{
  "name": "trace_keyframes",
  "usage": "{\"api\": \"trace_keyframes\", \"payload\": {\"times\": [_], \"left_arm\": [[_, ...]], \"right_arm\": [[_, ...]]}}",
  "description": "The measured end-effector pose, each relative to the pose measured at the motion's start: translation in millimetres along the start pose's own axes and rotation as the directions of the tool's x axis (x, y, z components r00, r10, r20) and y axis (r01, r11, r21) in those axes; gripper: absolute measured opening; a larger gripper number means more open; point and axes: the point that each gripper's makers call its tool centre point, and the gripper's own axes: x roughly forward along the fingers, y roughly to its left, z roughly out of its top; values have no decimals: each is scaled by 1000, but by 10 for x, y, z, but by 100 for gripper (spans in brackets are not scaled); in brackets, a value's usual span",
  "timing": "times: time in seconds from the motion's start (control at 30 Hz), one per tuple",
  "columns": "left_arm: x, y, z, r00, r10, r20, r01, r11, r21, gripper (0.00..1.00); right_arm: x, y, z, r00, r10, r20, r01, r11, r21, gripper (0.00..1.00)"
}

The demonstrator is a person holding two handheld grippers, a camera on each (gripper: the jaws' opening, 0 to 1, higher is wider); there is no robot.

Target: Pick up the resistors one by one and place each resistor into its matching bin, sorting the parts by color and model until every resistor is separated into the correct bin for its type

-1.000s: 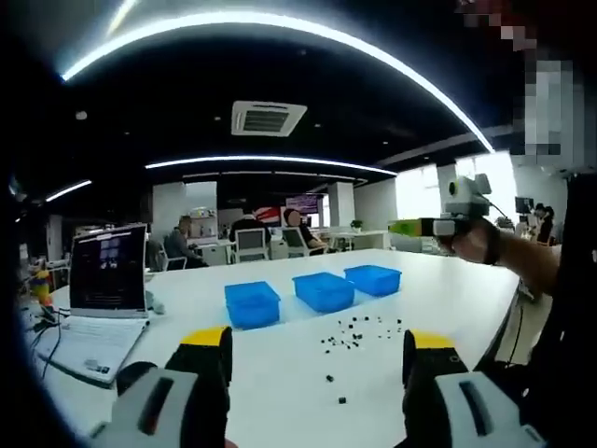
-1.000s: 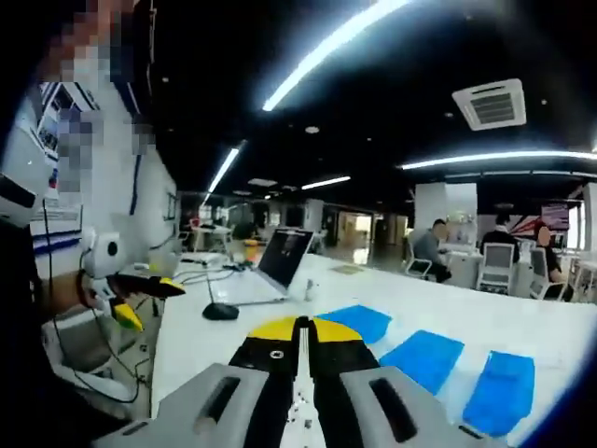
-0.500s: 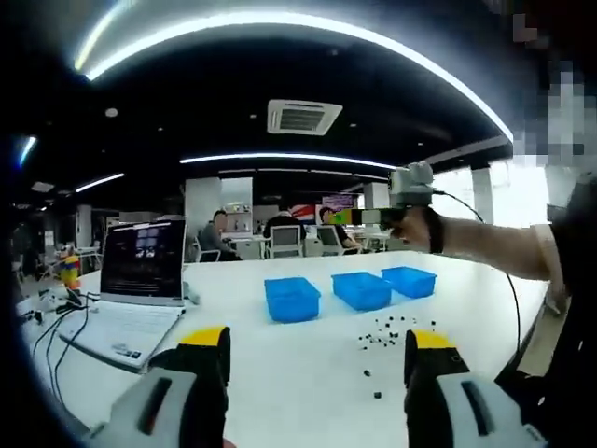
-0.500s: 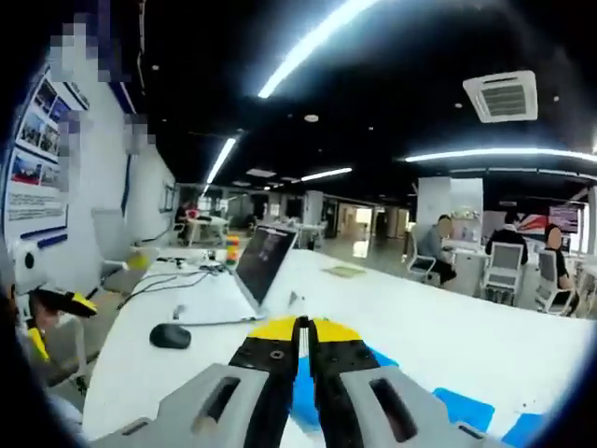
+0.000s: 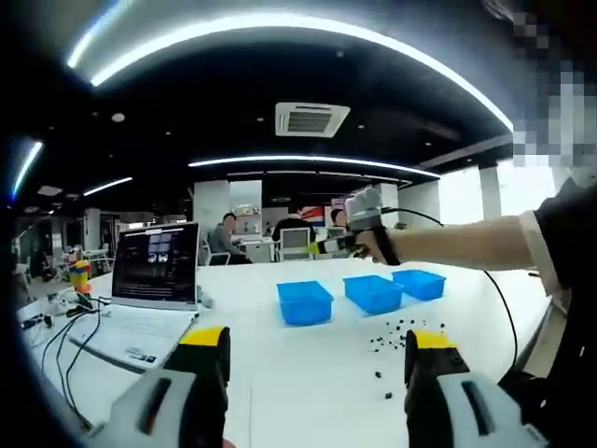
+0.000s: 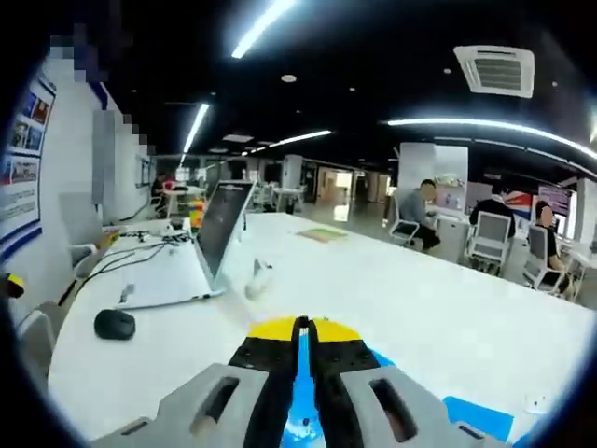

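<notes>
In the left gripper view, the left gripper (image 5: 317, 359) is waiting with jaws spread while the resistors (image 5: 396, 333) are lying loose beside three bins (image 5: 305, 302), so sorting looks unstarted. In the right gripper view, the right gripper (image 6: 301, 329) is hovering over a bin (image 6: 300, 411), jaws pressed together; I cannot tell whether they are pinching anything.

No writing can be read anywhere. The laptop screen (image 5: 155, 266) at the left of the left gripper view shows only bright blurred patches. The wall posters (image 6: 20, 149) at the far left of the right gripper view, and the red and blue banner (image 6: 563, 201) at its far right, are too small and blurred to make out.
</notes>
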Motion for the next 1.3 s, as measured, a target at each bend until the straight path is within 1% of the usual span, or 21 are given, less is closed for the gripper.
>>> {"api": "trace_keyframes", "payload": {"times": [0.03, 0.07, 0.1, 0.2, 0.3, 0.43, 0.57, 0.67, 0.8, 0.87, 0.93, 1.03, 1.17, 1.23, 1.3], "left_arm": [[-3, -3, -1, 1000, 0, 0, 0, 1000, 1, 77], [-5, -8, -7, 1000, -2, -3, 2, 1000, 0, 77], [-8, -14, -11, 1000, -3, -5, 3, 1000, 0, 77], [-12, -31, -24, 1000, -9, -8, 9, 1000, 0, 77], [3, -47, -47, 1000, -19, -11, 19, 1000, -2, 77], [39, -64, -77, 999, -37, -12, 36, 999, -7, 77], [78, -92, -106, 998, -62, -17, 62, 998, -5, 77], [105, -133, -126, 996, -87, -14, 87, 996, -12, 77], [130, -180, -154, 993, -115, -12, 115, 993, -13, 77], [140, -223, -166, 990, -140, -14, 139, 990, -6, 77], [147, -277, -176, 985, -169, -21, 169, 986, 7, 77], [152, -340, -180, 979, -199, -30, 200, 980, 16, 77], [145, -411, -172, 972, -231, -31, 232, 972, 23, 77], [134, -460, -173, 967, -253, -31, 254, 967, 25, 77], [117, -528, -177, 959, -283, -33, 284, 958, 31, 77]], "right_arm": [[10, 2, 1, 1000, -3, 9, 3, 1000, -12, 20], [12, 3, 29, 999, -7, 32, 8, 999, -32, 29], [6, 27, 32, 999, -2, 40, 4, 999, -32, 37], [-63, 127, 19, 999, 27, 37, -26, 999, -36, 38], [-196, 226, 44, 997, 64, 48, -62, 998, -28, 38], [-512, 387, 96, 990, 116, 79, -114, 993, -25, 39], [-962, 524, 91, 982, 152, 110, -150, 988, -29, 39], [-1399, 600, 40, 977, 168, 134, -166, 986, -21, 40], [-1920, 652, -59, 974, 160, 163, -159, 987, -19, 40], [-2134, 677, -119, 973, 150, 176, -150, 989, -14, 40], [-2377, 729, -221, 973, 147, 176, -146, 989, -18, 40], [-2736, 767, -482, 982, 129, 135, -125, 991, -40, 41], [-3143, 817, -745, 989, 97, 112, -98, 995, 3, 41], [-3302, 825, -829, 991, 74, 108, -77, 997, 24, 41], [-3502, 816, -913, 994, 25, 108, -32, 997, 64, 41]]}}
